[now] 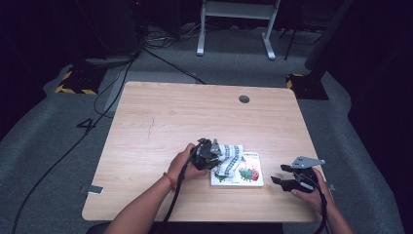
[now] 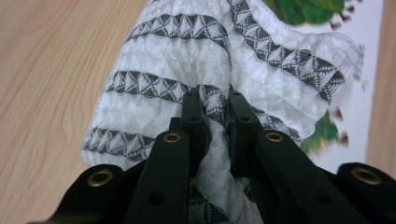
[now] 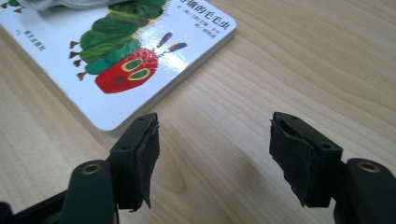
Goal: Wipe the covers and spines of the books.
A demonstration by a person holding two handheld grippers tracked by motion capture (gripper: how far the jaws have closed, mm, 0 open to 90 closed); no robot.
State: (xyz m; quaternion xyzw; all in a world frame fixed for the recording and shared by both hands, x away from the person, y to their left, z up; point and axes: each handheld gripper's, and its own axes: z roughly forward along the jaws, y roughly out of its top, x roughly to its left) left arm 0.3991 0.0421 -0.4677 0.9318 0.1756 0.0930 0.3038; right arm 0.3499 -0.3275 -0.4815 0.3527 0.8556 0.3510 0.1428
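A white cloth with grey patterned stripes (image 1: 230,159) lies draped over a white picture book (image 1: 249,176) with a green and red caterpillar on its cover. My left gripper (image 1: 210,155) is at the cloth's left edge. In the left gripper view its jaws are shut on a bunched fold of the cloth (image 2: 215,112). My right gripper (image 1: 281,174) rests on the table to the right of the book, jaws open with nothing between them. In the right gripper view the book (image 3: 126,56) lies just beyond the left pad, and my right gripper (image 3: 215,140) points at bare wood.
The wooden table (image 1: 160,122) has a round cable hole (image 1: 244,99) at its far right. Cables trail from both grippers off the near edge. A small metal bracket (image 1: 94,189) sits at the table's near left corner. Grey carpet, cables and a white stand lie beyond.
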